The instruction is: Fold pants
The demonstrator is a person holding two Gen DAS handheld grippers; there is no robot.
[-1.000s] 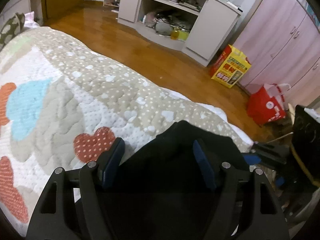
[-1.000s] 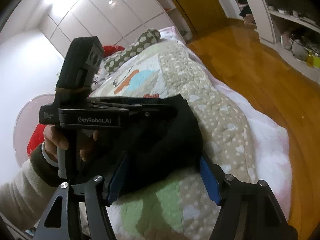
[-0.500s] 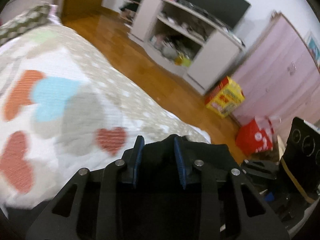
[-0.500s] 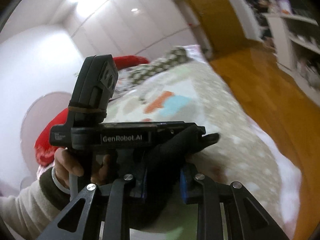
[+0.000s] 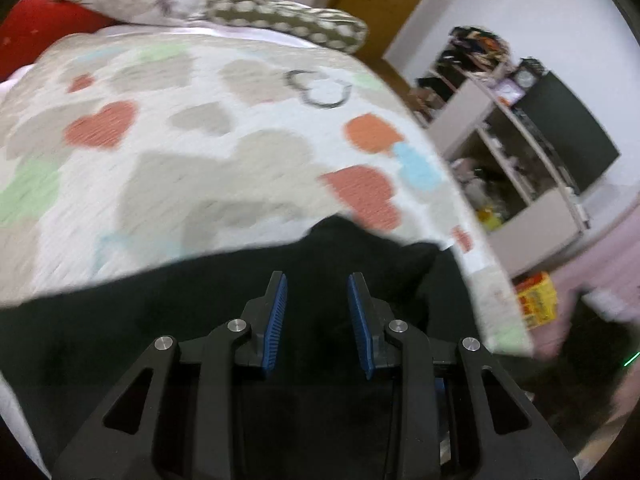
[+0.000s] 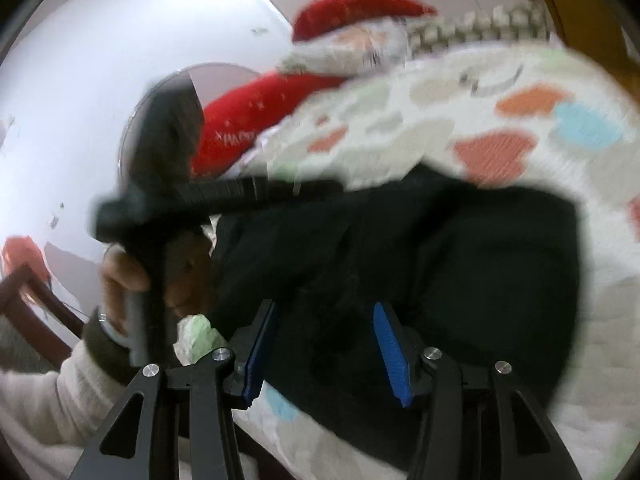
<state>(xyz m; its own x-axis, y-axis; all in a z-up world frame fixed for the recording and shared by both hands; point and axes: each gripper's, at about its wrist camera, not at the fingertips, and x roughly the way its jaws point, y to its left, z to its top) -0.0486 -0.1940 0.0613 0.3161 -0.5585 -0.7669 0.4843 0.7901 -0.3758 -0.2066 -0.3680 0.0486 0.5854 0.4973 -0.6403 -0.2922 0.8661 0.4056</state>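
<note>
Hovering over the black pants (image 5: 168,320) with my left gripper (image 5: 316,312), blue pads (image 5: 276,320) spread apart, dark cloth showing between them, nothing pinched that I can make out. The pants lie bunched on the quilt (image 5: 200,152), their upper edge running across just ahead of my fingertips, one fold rising to a peak right past the tips. Over to my right gripper (image 6: 324,344): its blue pads (image 6: 390,356) are parted too, wider, and the pants (image 6: 460,264) fill the gap and spread out beyond it in a rumpled heap; whether the pads touch the cloth I cannot tell, the view is blurred. From the right wrist I see my left hand (image 6: 124,276) wrapped round the handle of the other tool, cream sleeve below it, that tool reaching over the far edge of the pants. The quilt is white with hearts in orange-red, beige, pale green and light blue. At the head of the bed, a red pillow (image 6: 256,116) and a dotted grey-green cushion (image 5: 288,20). Past the bed's edge in the left view, a shelving unit (image 5: 516,160) cluttered with odds and ends, a dark screen (image 5: 568,128) on the wall, a yellow box (image 5: 536,304) on the floor, and a wooden door (image 5: 384,0) behind.
</note>
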